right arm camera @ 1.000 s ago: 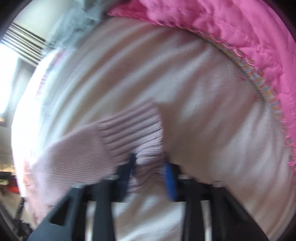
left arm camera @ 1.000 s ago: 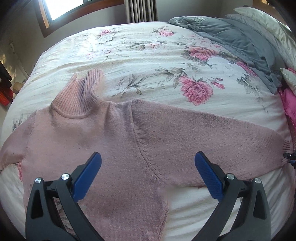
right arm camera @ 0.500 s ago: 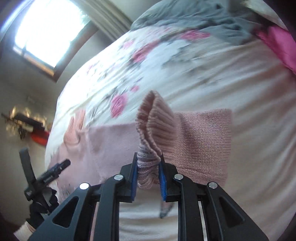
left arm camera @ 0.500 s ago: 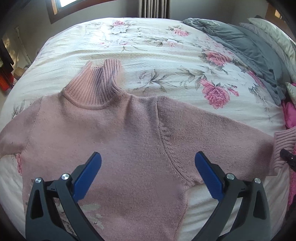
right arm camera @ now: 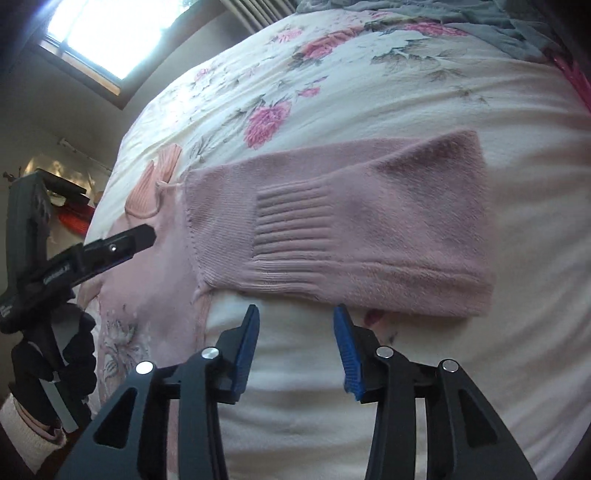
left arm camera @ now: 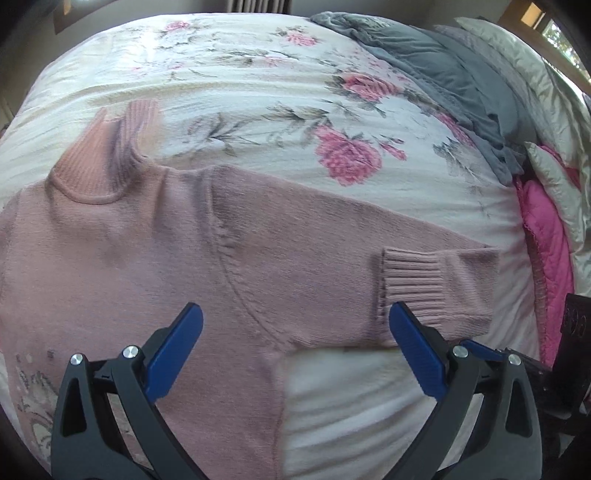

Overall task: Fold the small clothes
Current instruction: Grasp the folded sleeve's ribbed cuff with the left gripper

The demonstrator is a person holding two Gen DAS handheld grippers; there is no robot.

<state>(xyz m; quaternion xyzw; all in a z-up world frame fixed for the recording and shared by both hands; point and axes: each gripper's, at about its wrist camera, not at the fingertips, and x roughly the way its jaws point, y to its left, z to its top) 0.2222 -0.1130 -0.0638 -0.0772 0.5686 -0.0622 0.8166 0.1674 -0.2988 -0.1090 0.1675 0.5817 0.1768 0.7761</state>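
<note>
A pale pink knitted sweater [left arm camera: 147, 258] with a ribbed high collar [left arm camera: 107, 155] lies flat on the floral bedspread [left arm camera: 258, 92]. Its right sleeve [right arm camera: 369, 218] is folded back on itself, the ribbed cuff [right arm camera: 291, 221] lying on top and facing the body. My left gripper [left arm camera: 295, 325] hovers open over the sweater's armpit area, holding nothing. My right gripper [right arm camera: 295, 317] is open just below the folded sleeve, nothing between its blue pads. The left gripper's body [right arm camera: 92, 254] shows at the left of the right wrist view.
Grey clothes [left arm camera: 443, 81] are piled at the bed's far right. A bright pink quilted item [left arm camera: 546, 236] and pale pillows [left arm camera: 535, 81] lie along the right side. A window [right arm camera: 110, 33] and a radiator stand beyond the bed.
The right gripper carried the sleeve's cuff inward over the sleeve, let it go and opened. The left gripper stayed open and shifted rightward over the sweater.
</note>
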